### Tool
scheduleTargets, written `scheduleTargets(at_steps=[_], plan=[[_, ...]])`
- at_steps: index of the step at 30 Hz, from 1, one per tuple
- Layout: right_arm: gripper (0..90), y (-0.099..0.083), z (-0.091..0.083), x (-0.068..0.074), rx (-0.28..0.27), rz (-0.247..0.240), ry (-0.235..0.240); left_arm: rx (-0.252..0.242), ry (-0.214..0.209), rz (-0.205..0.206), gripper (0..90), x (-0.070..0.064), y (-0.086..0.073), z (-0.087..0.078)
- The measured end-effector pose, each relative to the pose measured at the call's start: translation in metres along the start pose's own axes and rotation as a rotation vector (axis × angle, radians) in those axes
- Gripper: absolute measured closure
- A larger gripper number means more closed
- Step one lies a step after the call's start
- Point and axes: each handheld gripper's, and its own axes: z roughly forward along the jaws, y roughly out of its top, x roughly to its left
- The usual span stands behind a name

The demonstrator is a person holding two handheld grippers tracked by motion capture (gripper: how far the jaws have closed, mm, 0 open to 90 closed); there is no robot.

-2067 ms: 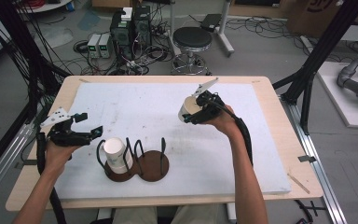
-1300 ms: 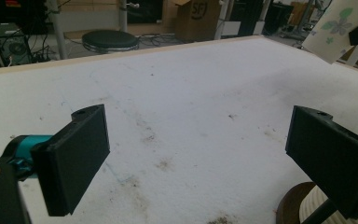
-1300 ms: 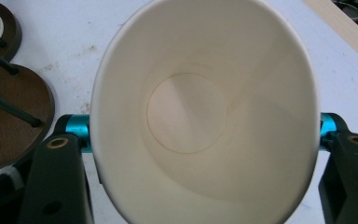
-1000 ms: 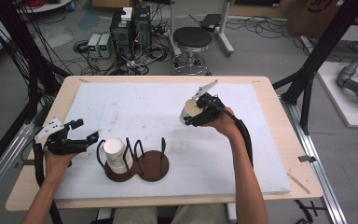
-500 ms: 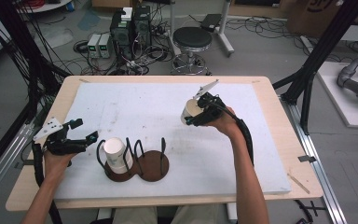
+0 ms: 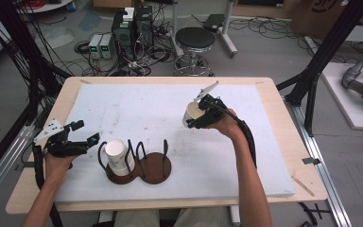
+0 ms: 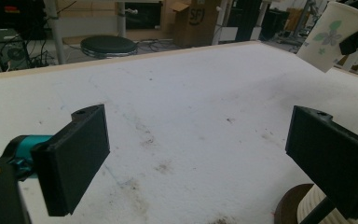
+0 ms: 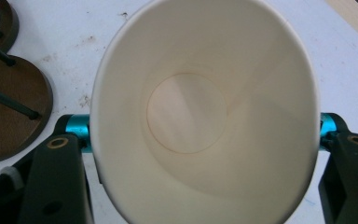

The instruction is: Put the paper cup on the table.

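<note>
Left hand-held gripper (image 6: 82, 133) drifted toward table edge (image 6: 16, 189), jaws wide; right hand-held gripper (image 6: 199, 115) clamps paper cup (image 6: 192, 113).

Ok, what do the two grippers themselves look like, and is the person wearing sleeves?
Both are black. The left gripper has flat, rectangular black jaws on teal fittings; the right gripper shows the same teal fittings beside its jaws. Each carries a grey three-cornered plate on top and trails a black cable along the forearm. No sleeves on the forearms.
</note>
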Motion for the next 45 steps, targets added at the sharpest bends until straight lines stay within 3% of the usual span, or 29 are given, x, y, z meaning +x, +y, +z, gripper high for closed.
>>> scheduleTargets(at_steps=[17,28,34,45], plan=[[31.0,0.003,0.016,0.001,0.11,-0.016,0.016,0.006,0.001,0.002,6.2,0.0,0.0,0.0],[31.0,0.003,0.027,0.002,0.154,-0.028,0.026,0.012,0.003,0.008,6.2,0.0,0.0,0.0],[31.0,0.003,0.032,0.004,0.183,-0.033,0.027,0.021,0.027,0.014,6.2,-0.001,-0.002,0.001],[31.0,0.004,0.041,0.006,0.218,-0.048,0.029,-0.001,0.031,0.011,6.2,0.0,-0.006,0.0]])
